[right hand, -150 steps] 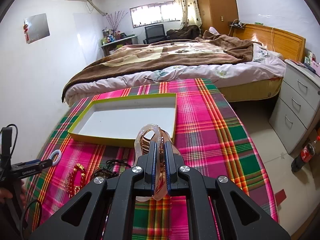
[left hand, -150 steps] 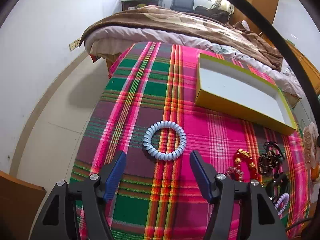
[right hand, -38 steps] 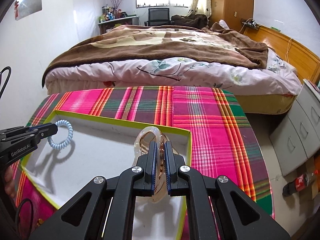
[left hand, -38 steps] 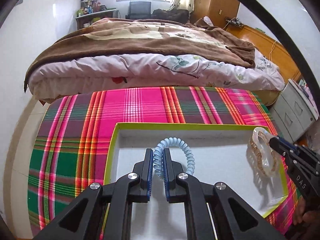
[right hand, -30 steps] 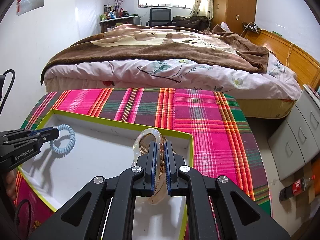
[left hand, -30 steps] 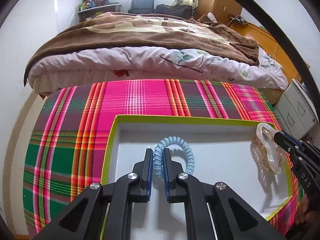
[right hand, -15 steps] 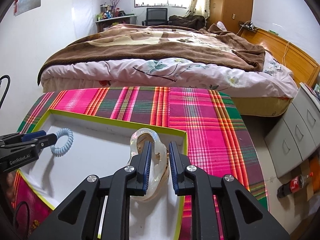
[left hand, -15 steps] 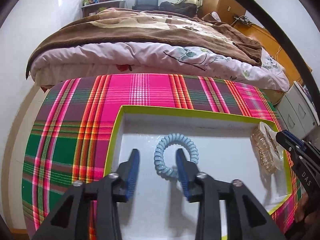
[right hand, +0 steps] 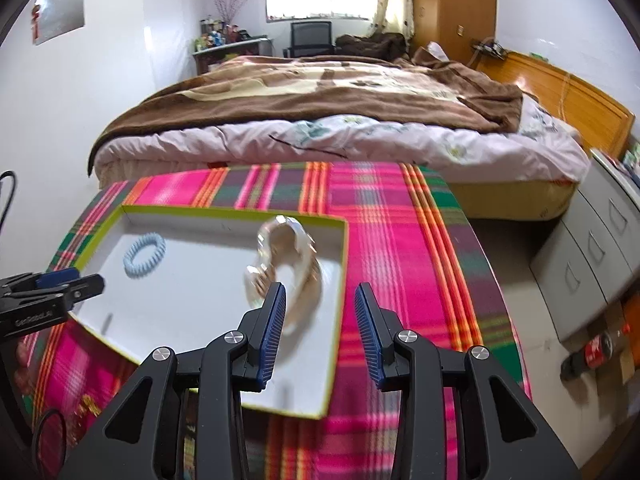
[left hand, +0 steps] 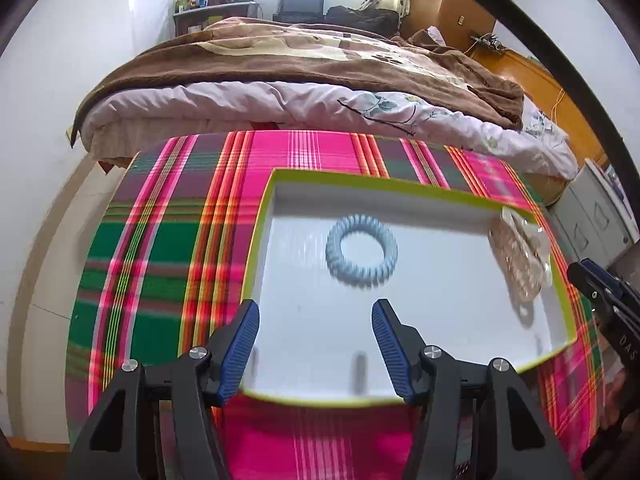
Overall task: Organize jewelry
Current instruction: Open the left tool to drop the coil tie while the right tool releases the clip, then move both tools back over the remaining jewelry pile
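The pale blue coiled plastic hair ring (left hand: pixel 362 257) lies flat in the shallow white tray with the yellow-green rim (left hand: pixel 260 224), at twelve o'clock from the left gripper (left hand: pixel 316 344). Its jaws are opening and nothing is between them. The clear amber hair claw (right hand: pixel 286 268) lies at eleven o'clock from the right gripper (right hand: pixel 320 330), long axis running away; these jaws are opening too, empty. In my judgement each hand is nearer its own piece.

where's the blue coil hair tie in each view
Left wrist: blue coil hair tie lies flat at picture centre, inside the tray, beyond the open left claw.
Right wrist: hair tie sits left of centre, in the tray's far left part.
Shared landmark: the tray's yellow-green rim.
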